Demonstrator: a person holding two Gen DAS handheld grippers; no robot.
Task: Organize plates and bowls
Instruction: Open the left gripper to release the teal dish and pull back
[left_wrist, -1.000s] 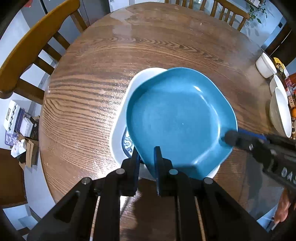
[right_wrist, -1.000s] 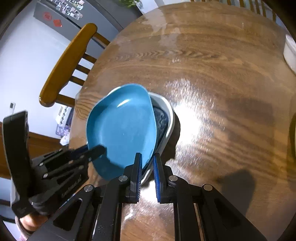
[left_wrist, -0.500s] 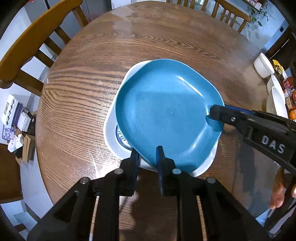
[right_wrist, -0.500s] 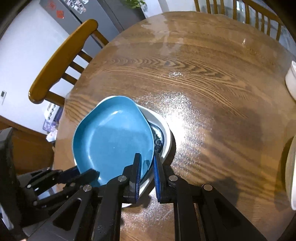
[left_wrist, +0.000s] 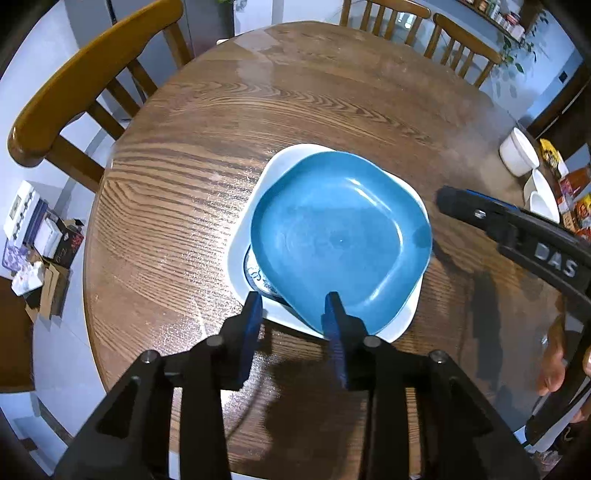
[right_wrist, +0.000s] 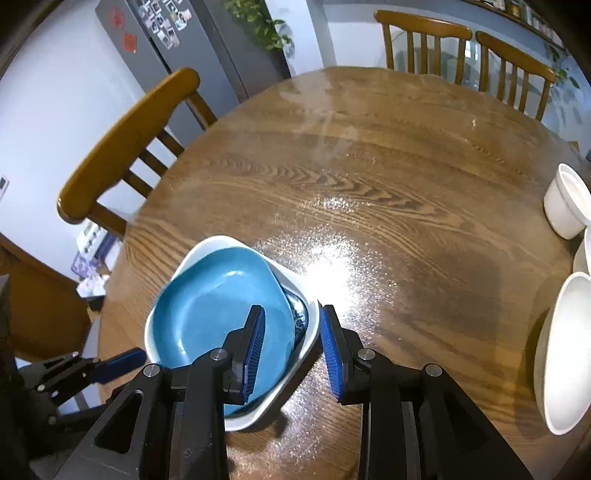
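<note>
A blue square plate (left_wrist: 340, 236) lies inside a larger white plate (left_wrist: 255, 221) on the round wooden table (left_wrist: 192, 206); a patterned plate edge (left_wrist: 255, 275) shows between them. My left gripper (left_wrist: 293, 306) is open, its jaws straddling the near rim of the stack. My right gripper (right_wrist: 291, 321) is open, its jaws either side of the white plate's rim (right_wrist: 310, 325) over the blue plate (right_wrist: 218, 306). The right gripper also shows in the left wrist view (left_wrist: 454, 201), just right of the plates. The left gripper shows in the right wrist view (right_wrist: 114, 363).
White bowls (right_wrist: 565, 201) (right_wrist: 561, 354) stand at the table's right edge; they also show in the left wrist view (left_wrist: 519, 151). Wooden chairs (left_wrist: 74, 85) (right_wrist: 424, 33) ring the table. Boxes (left_wrist: 37, 236) lie on the floor at left.
Both grippers have opened and let go of the blue plate, which now rests flat in the white plate. The right gripper has drawn back to the right.
</note>
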